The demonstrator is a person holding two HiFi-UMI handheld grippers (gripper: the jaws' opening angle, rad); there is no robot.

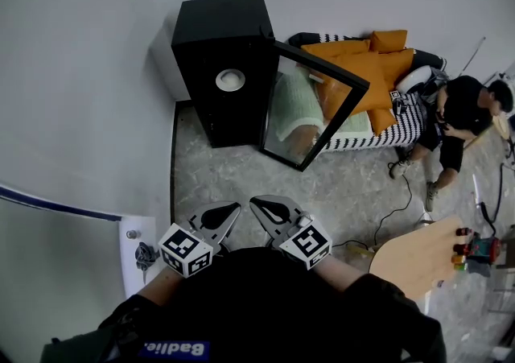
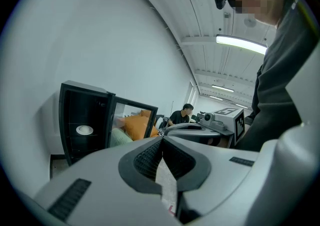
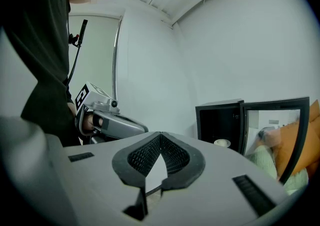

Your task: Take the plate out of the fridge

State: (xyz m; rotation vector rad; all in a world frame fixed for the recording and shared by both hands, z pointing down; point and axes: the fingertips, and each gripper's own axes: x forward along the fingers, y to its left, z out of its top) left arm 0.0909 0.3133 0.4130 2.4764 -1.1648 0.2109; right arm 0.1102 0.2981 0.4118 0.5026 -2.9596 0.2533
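- Holding both tools low and close to the body, the wearer has the left tongs (image 1: 226, 212) and the right tongs (image 1: 269, 209) side by side, tips nearly level and aimed across the floor (image 1: 241, 170) at the fridge (image 1: 221, 55). To me that looks like a ready stance rather than a reach.
- Each pair of tongs is closed tip to tip, with nothing pinched between the ribbed pads. I'd guess they are kept together only because there is nothing within reach to grip.
- The plate (image 1: 230, 80) sits flat on a shelf inside the black fridge, straight ahead of both tongs and well apart from them. It has not been taken out yet.
- The glass door (image 1: 310, 112) stands swung open, ahead and to the right of the right tongs, so the shelf is exposed and the way in is free.
- From where they are, the tongs would need to be carried forward to the opening and spread before either could take the plate's rim.
- A seated person (image 1: 463, 112) is off beyond the right tongs, clear of the path.
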